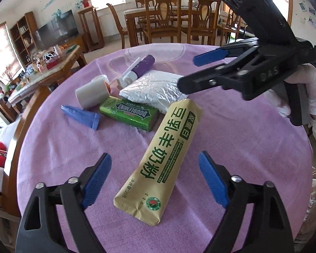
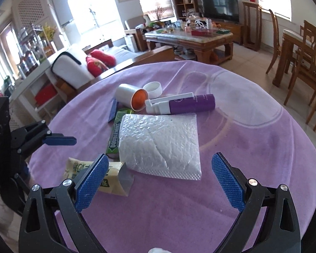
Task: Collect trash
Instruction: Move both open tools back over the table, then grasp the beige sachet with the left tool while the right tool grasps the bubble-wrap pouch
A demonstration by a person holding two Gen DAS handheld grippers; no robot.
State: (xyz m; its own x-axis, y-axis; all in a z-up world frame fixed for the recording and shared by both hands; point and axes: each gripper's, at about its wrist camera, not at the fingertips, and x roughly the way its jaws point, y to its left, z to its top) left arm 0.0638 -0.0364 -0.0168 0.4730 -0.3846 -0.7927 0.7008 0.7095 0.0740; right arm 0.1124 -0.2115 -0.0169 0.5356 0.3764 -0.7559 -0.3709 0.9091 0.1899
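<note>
Near the table's front edge lies the light, crushable yellow sachet; take its narrow middle, left gripper and right gripper both gaping, empty.

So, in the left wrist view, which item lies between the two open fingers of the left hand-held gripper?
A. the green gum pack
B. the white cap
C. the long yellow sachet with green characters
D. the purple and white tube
C: the long yellow sachet lies lengthwise on the purple cloth with its near end between the open fingers of the left hand-held gripper, which do not touch it.
</note>
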